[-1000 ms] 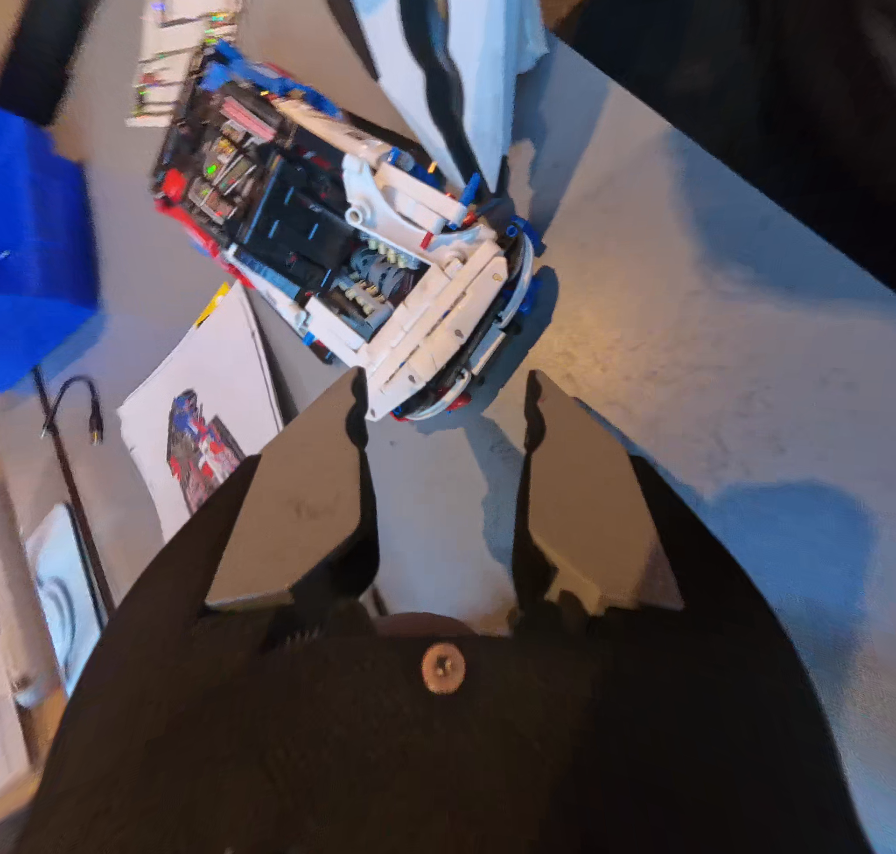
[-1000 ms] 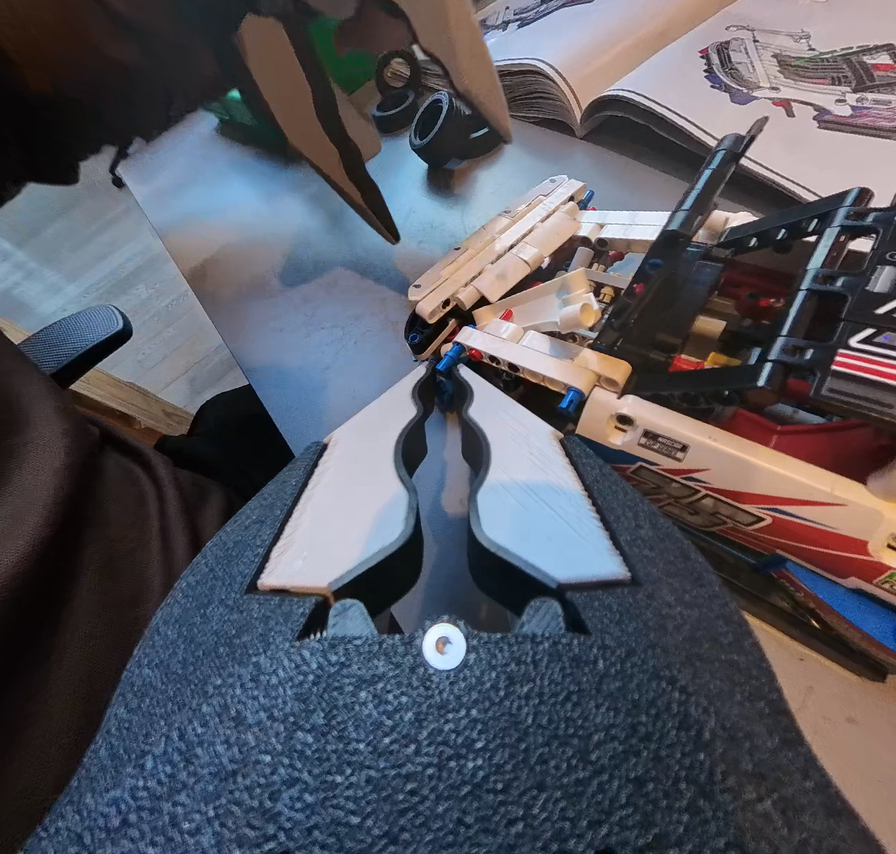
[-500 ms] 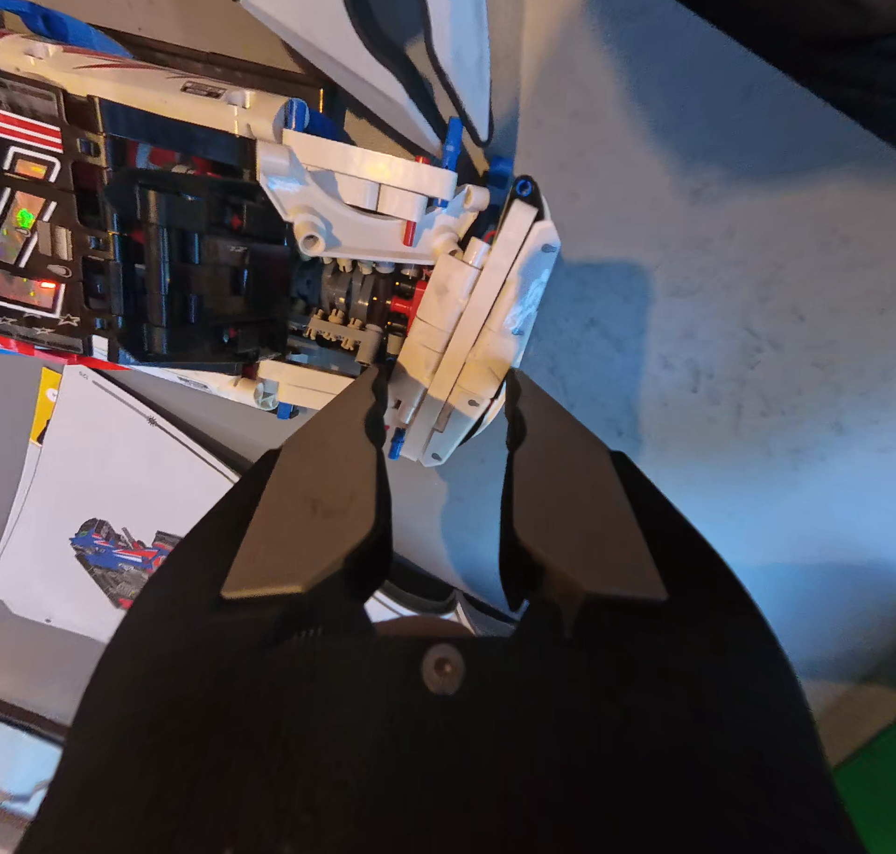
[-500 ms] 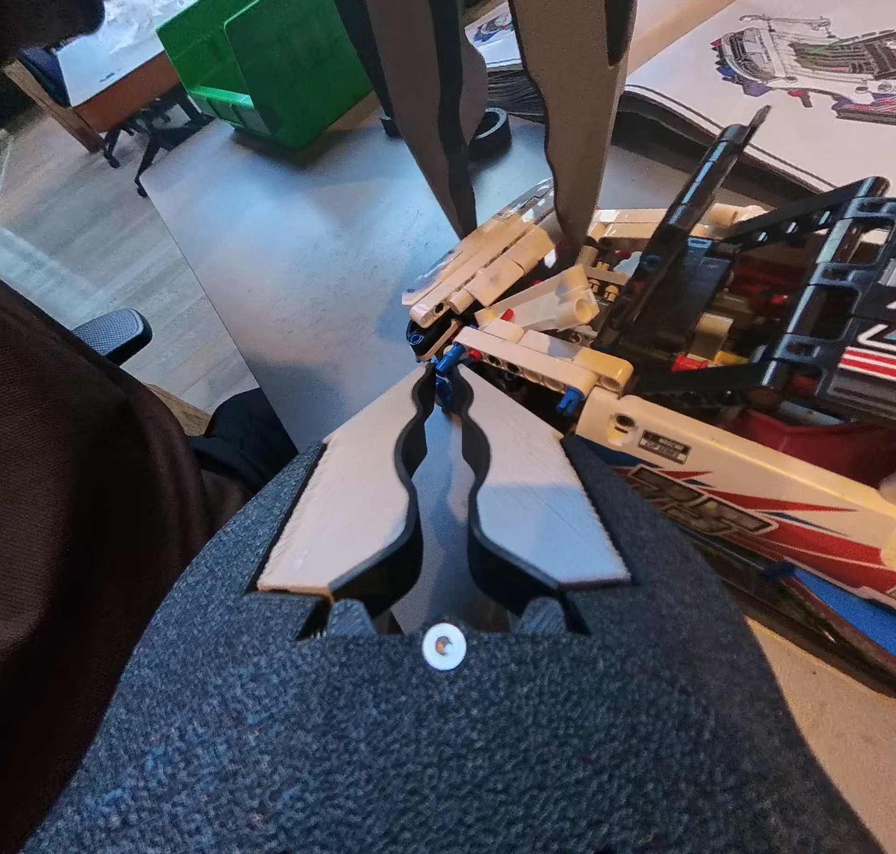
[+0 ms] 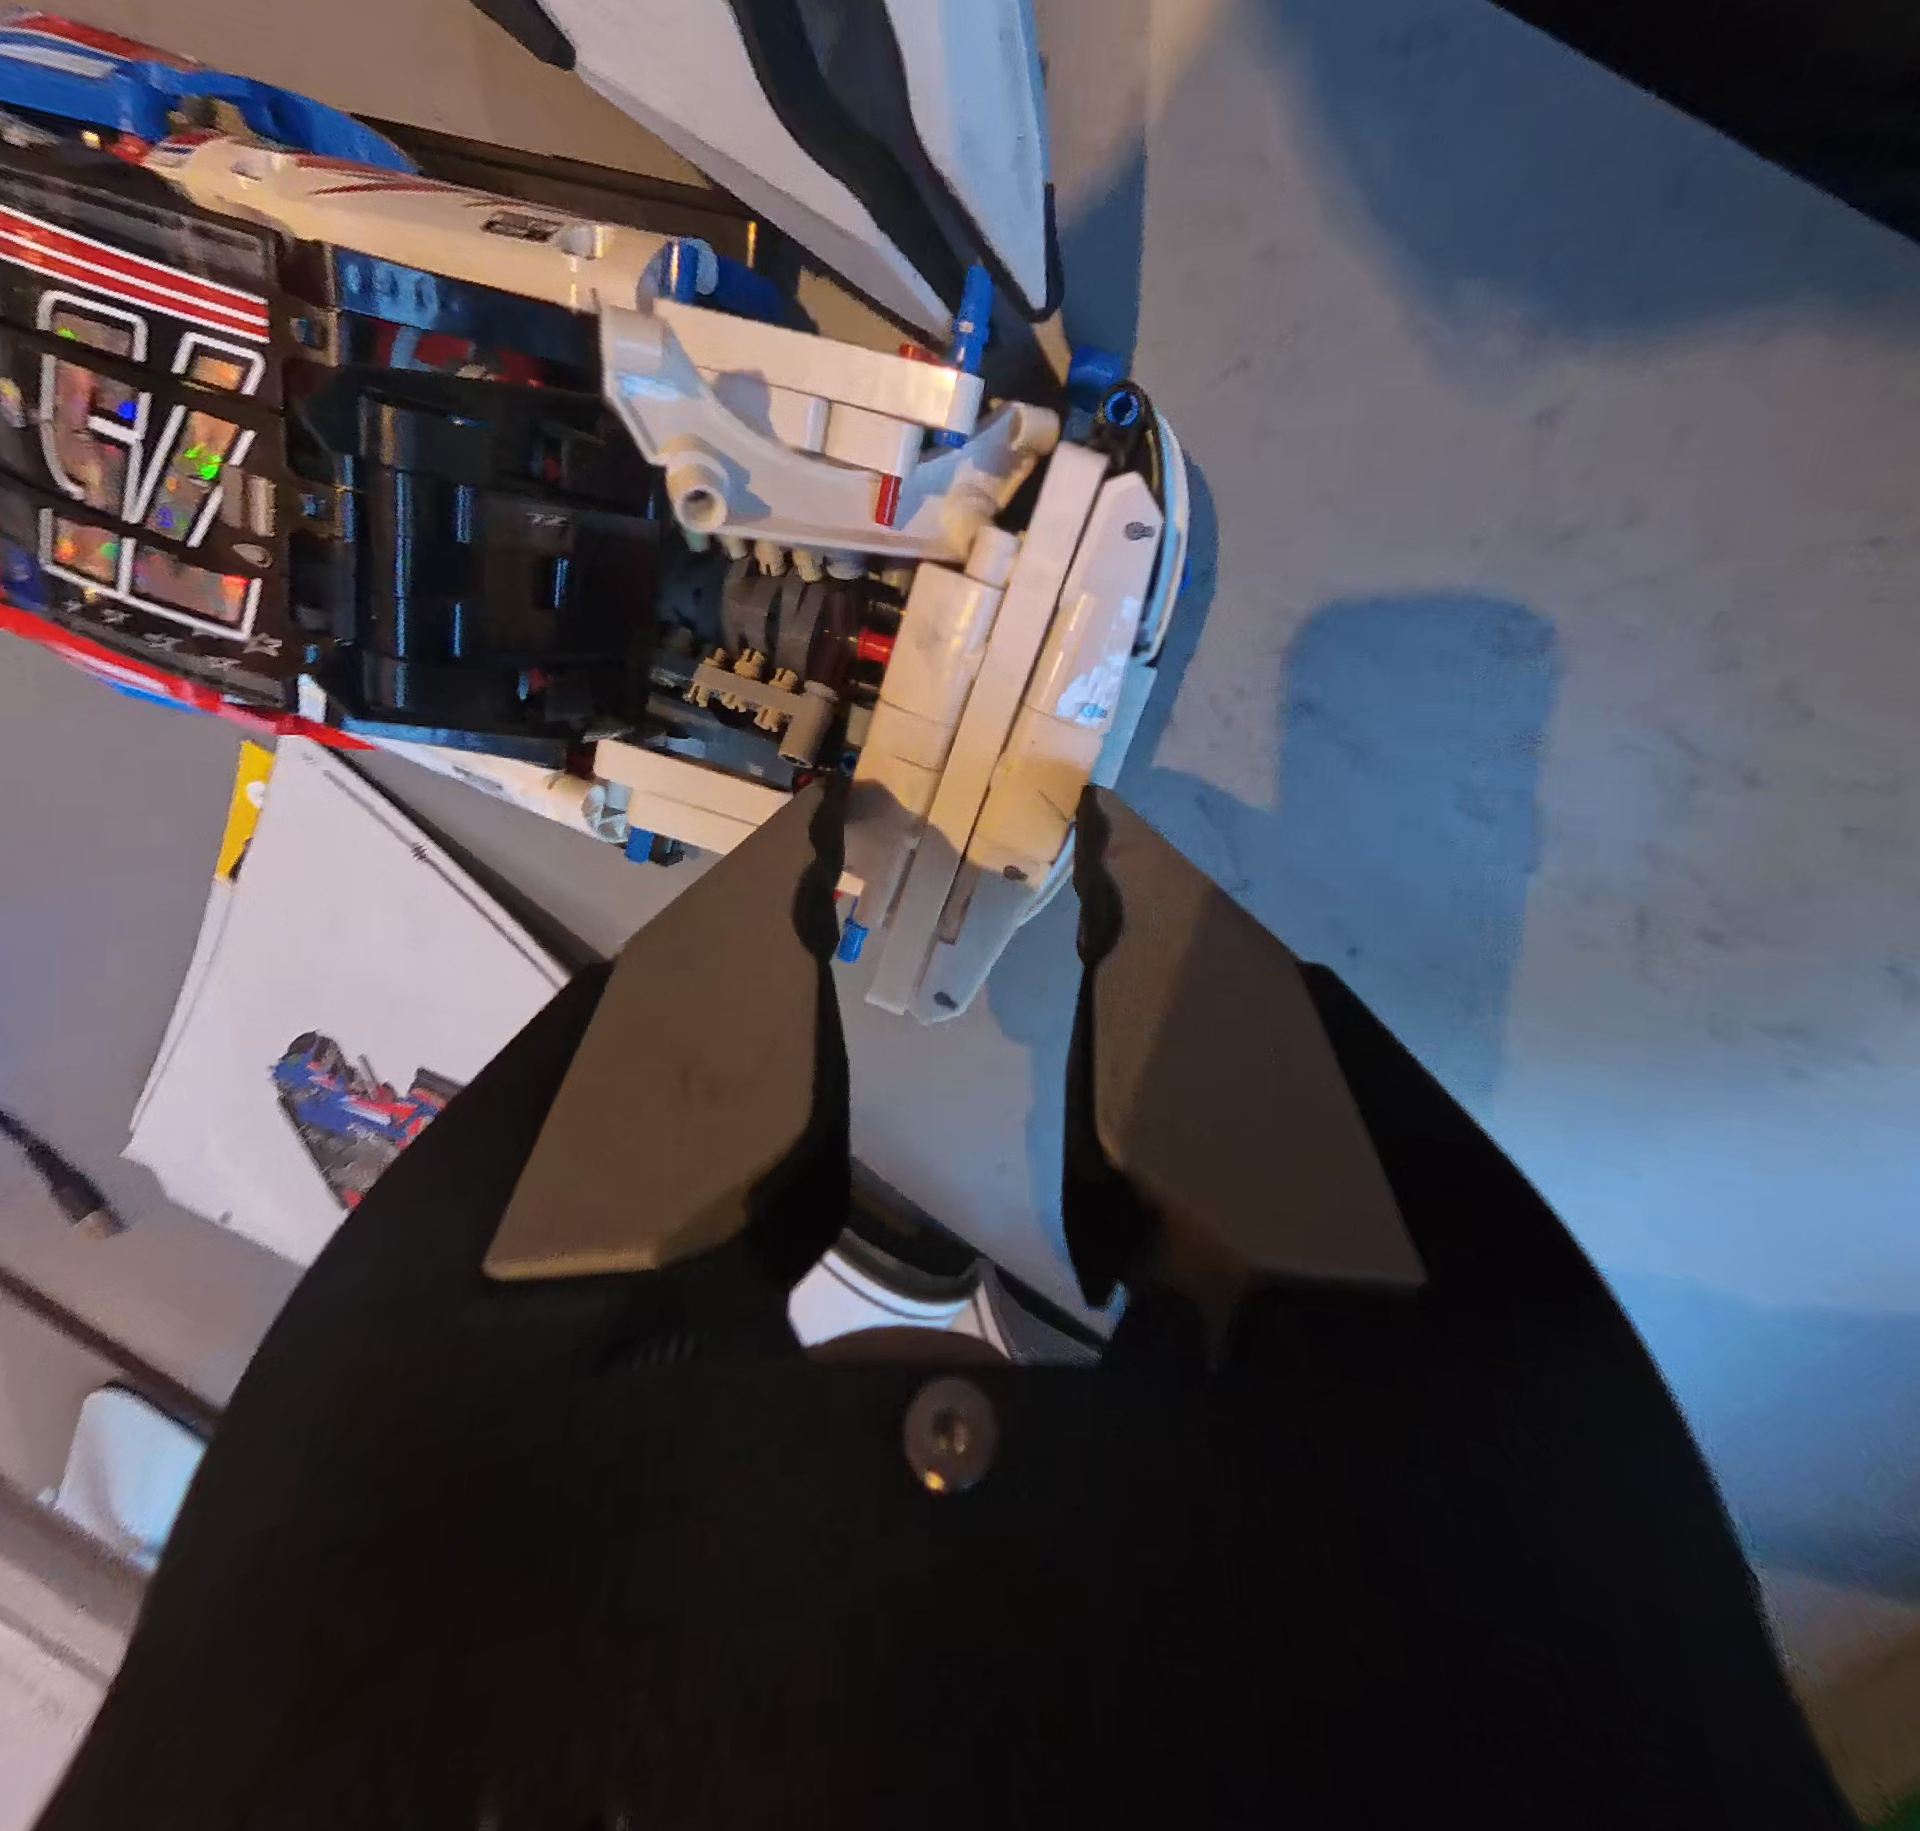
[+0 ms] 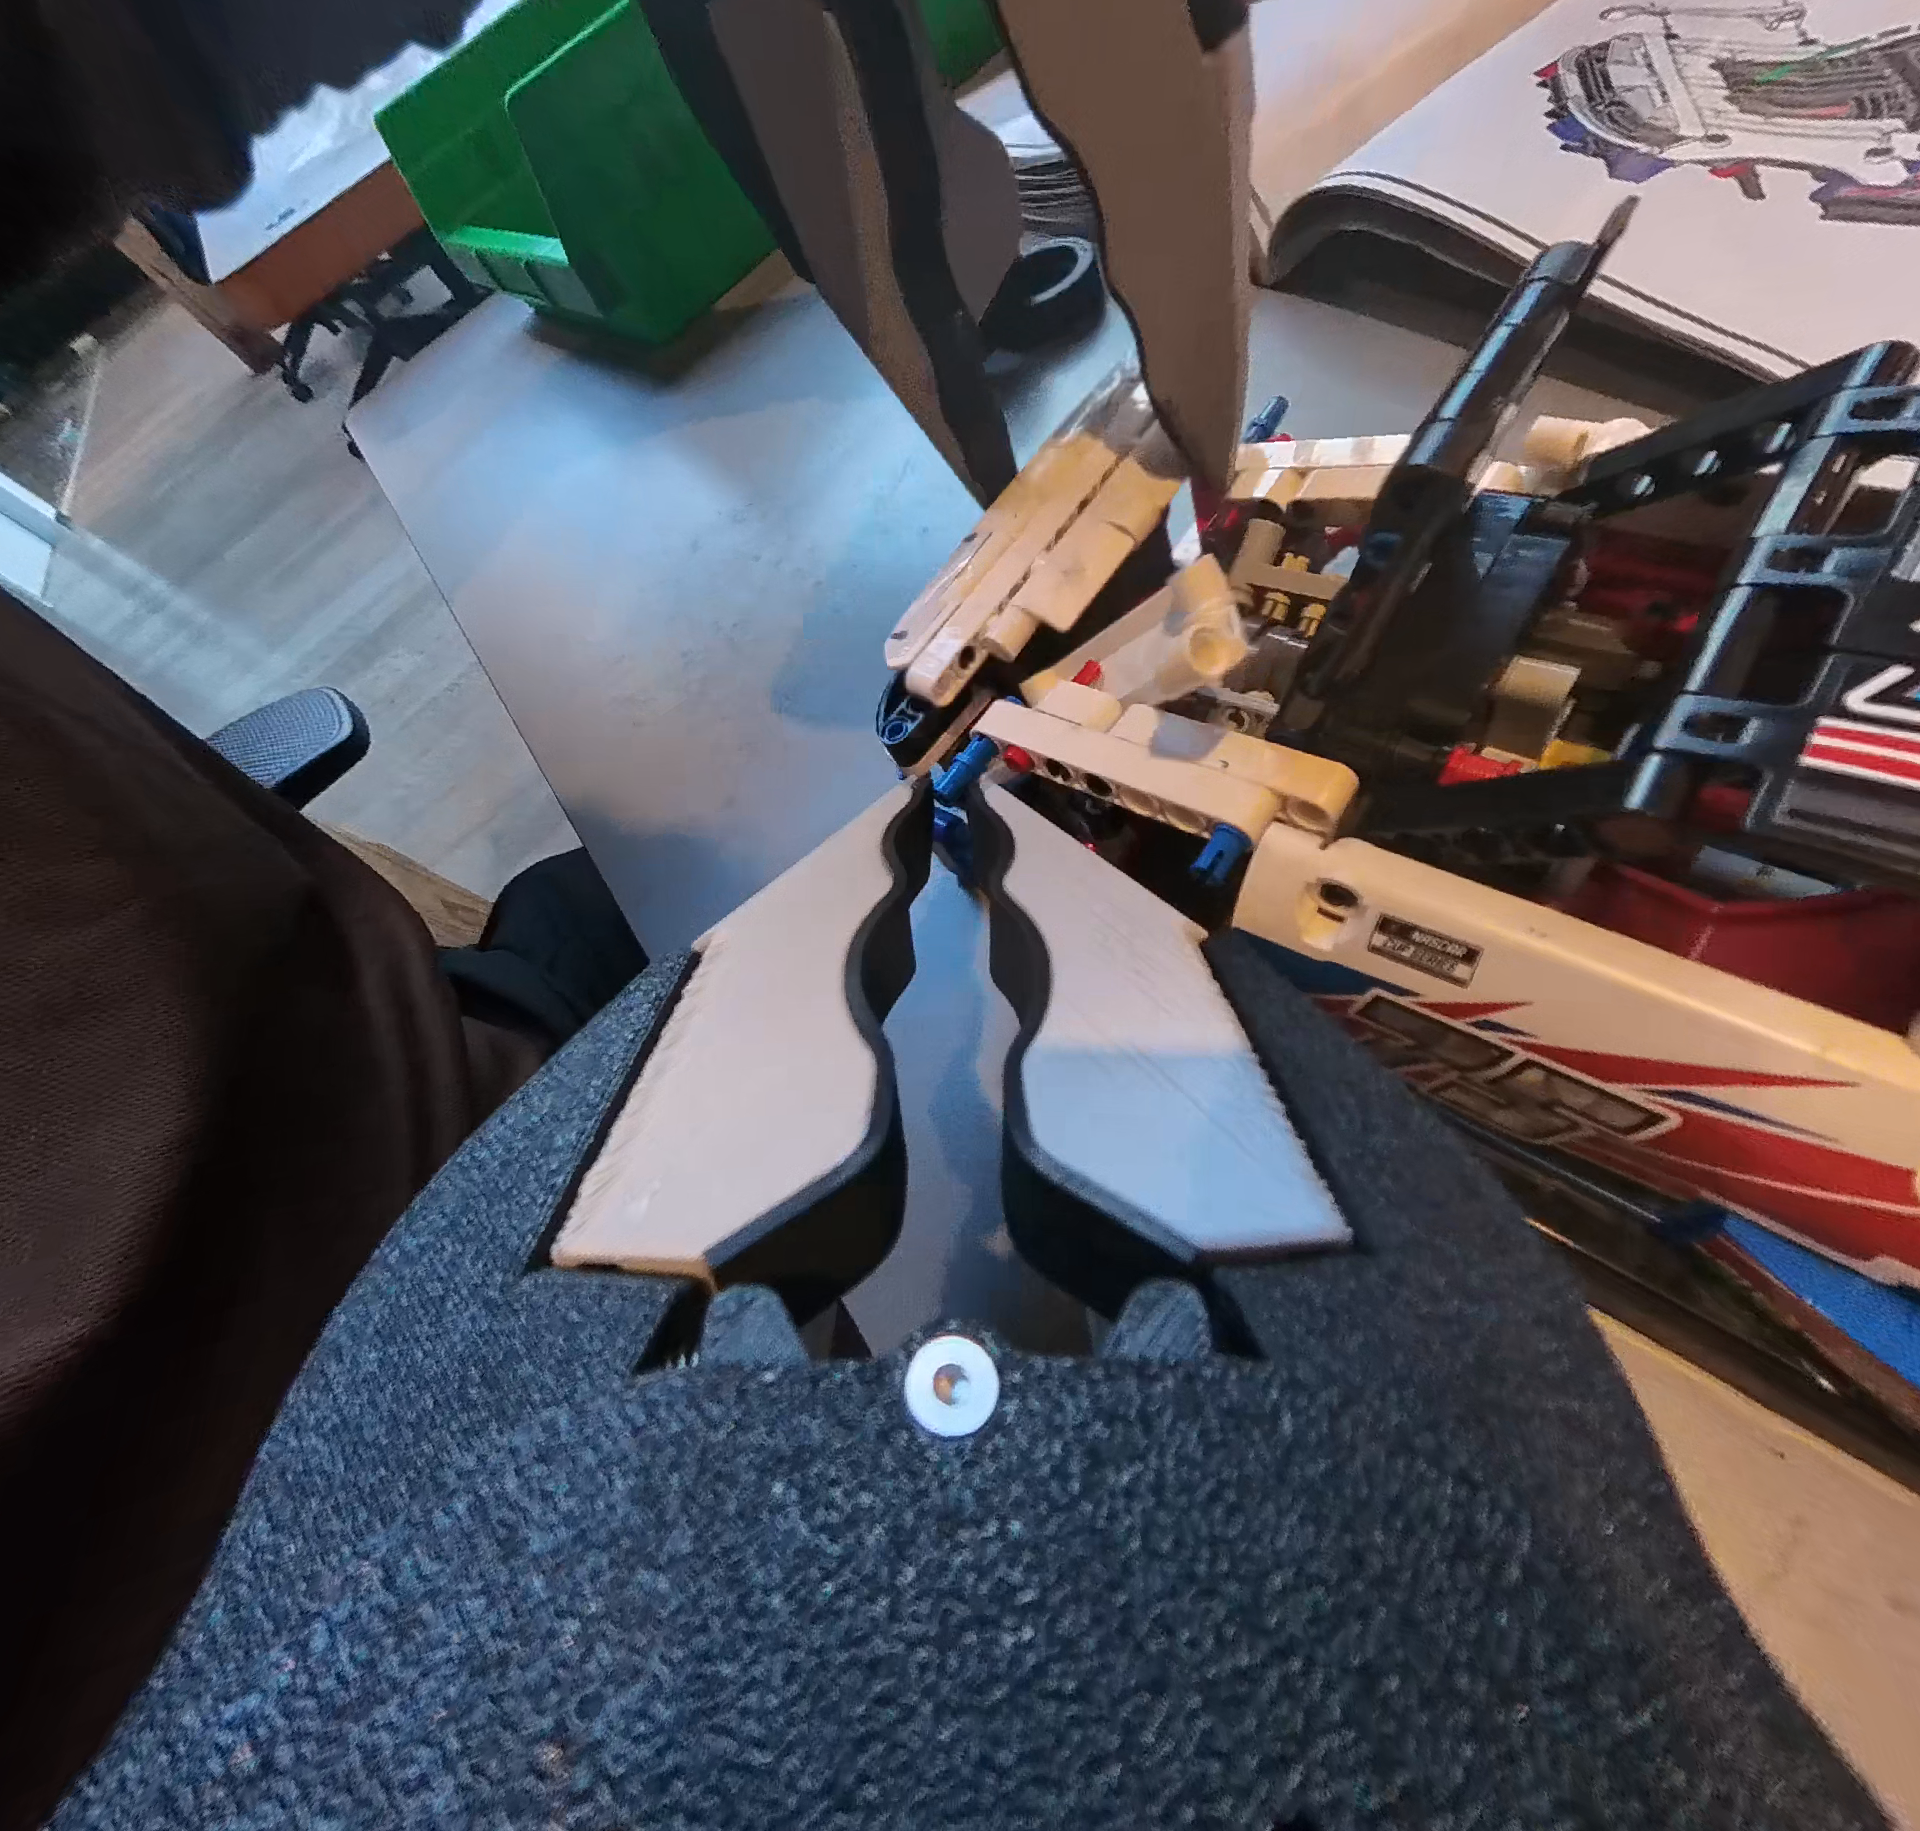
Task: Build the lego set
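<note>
The lego race car (image 5: 436,555) lies on the grey table (image 5: 1455,431), with black roof, white sides and red and blue stripes. My left gripper (image 5: 951,815) has black fingers, one on each side of the car's white front panel (image 5: 997,721), and it grips the panel. In the right wrist view it comes down from above onto that panel (image 6: 1049,545). My right gripper (image 6: 951,799) is shut on a blue pin (image 6: 961,768) that sticks out of a white beam (image 6: 1164,763) at the car's front corner. Its pale fingers (image 5: 748,88) show at the top of the left wrist view.
An open instruction booklet (image 6: 1558,119) lies behind the car, and it shows in the left wrist view too (image 5: 343,950). A green bin (image 6: 582,171) and a black tyre (image 6: 1049,275) stand at the back. The table edge and a chair armrest (image 6: 291,742) are on the left. Across from one pair of fingers to the other is roughly 7 cm.
My left gripper has moved in to the car's front and its jaws have narrowed around the white front panel. My right gripper has stayed shut on the blue pin.
</note>
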Demonstrator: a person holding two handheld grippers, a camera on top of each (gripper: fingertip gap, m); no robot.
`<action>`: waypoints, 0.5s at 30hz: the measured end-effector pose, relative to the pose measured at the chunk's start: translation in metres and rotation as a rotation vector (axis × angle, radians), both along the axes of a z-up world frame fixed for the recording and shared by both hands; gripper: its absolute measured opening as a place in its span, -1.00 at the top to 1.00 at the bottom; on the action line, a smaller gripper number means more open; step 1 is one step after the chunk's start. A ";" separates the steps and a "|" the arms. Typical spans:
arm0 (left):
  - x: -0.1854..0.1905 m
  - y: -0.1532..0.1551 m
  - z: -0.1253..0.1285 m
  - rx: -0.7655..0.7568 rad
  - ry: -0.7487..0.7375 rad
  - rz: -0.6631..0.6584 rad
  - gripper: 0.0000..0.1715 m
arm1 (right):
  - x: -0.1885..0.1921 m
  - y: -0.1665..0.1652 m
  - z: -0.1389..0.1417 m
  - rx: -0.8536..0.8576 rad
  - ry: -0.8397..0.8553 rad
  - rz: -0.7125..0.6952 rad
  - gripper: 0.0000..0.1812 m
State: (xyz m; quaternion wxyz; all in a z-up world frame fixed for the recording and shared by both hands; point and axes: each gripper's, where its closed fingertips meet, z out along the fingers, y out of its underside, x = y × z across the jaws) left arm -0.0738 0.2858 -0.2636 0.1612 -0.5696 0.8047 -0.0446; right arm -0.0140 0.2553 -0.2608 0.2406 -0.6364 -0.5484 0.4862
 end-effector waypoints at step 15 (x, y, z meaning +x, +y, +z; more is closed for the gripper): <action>0.012 -0.009 -0.004 -0.041 0.071 0.025 0.52 | -0.001 0.000 0.000 -0.034 0.006 -0.004 0.93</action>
